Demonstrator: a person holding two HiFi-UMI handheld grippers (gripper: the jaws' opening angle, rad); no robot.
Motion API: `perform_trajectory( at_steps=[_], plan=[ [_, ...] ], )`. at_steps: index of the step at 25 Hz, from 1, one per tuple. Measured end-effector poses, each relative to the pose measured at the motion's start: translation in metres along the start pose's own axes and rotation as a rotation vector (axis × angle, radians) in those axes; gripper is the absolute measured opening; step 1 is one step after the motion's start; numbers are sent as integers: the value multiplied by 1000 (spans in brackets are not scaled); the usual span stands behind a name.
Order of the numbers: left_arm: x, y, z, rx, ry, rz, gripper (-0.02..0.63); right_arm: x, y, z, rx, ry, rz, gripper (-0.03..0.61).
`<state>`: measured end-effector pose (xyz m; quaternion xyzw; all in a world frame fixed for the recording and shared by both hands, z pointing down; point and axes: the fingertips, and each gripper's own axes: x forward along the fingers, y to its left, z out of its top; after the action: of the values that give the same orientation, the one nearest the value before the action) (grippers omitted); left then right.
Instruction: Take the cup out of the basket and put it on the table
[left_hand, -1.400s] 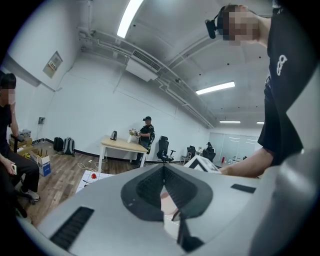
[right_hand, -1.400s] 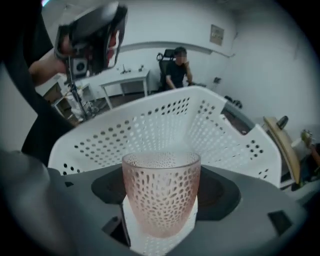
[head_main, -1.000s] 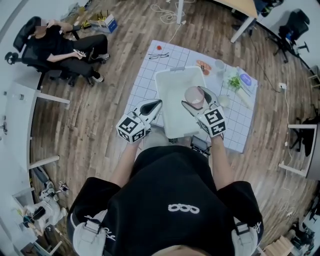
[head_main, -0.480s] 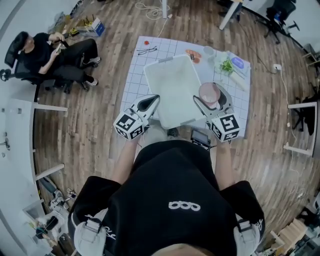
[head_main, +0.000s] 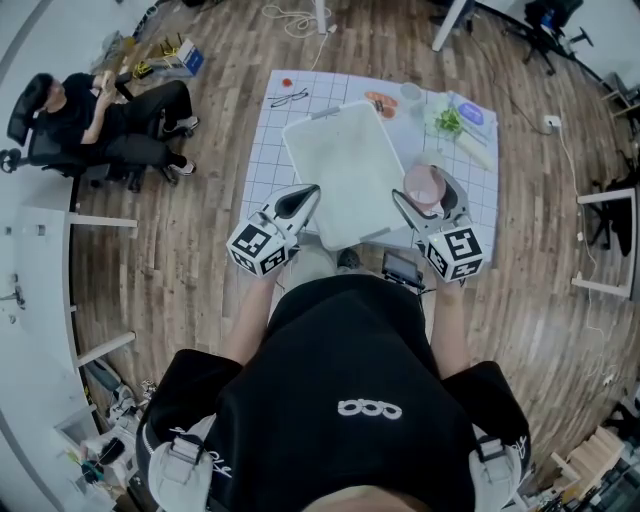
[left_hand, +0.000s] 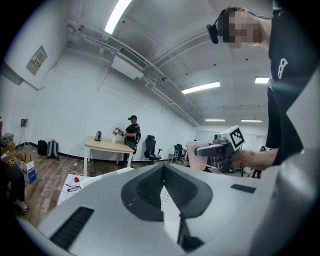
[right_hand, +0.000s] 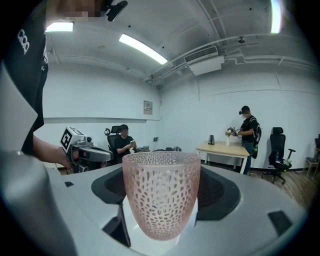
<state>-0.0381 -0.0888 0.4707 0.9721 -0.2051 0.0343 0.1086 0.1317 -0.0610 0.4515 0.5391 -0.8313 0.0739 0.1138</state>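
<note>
Pale pink perforated plastic cup (right_hand: 161, 192): clamped upright in right gripper (head_main: 428, 195), beside white rectangular basket (head_main: 297, 170), over grid-covered table (head_main: 262, 150). Left gripper (head_main: 298, 198): jaws together, empty. Handling: lower level; release once base rests.

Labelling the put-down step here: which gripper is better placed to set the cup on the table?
Right. The right gripper grips the pink cup beyond the basket's right edge, above the table; the left gripper is shut and empty at the basket's other side.

One cup (right_hand: 161, 192), one basket (head_main: 340, 170), one gridded mat (head_main: 268, 150) — and two grippers, the left gripper (head_main: 303, 193) and right gripper (head_main: 428, 182).
</note>
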Motion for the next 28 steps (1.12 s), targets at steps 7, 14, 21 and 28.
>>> perform_trajectory(
  at_steps=[7, 14, 21, 28],
  plan=[
    [-5, -1, -2, 1, 1, 5, 8, 0, 4, -4, 4, 8, 6, 359],
    [-7, 0, -2, 0, -3, 12, 8, 1, 5, -7, -4, 18, 11, 359],
    [-6, -1, -1, 0, -3, 15, 8, 2, 4, -9, -9, 29, 18, 359],
    [-5, -1, -6, -7, 4, 24, 8, 4, 2, -13, -7, 35, 23, 359]
  ],
)
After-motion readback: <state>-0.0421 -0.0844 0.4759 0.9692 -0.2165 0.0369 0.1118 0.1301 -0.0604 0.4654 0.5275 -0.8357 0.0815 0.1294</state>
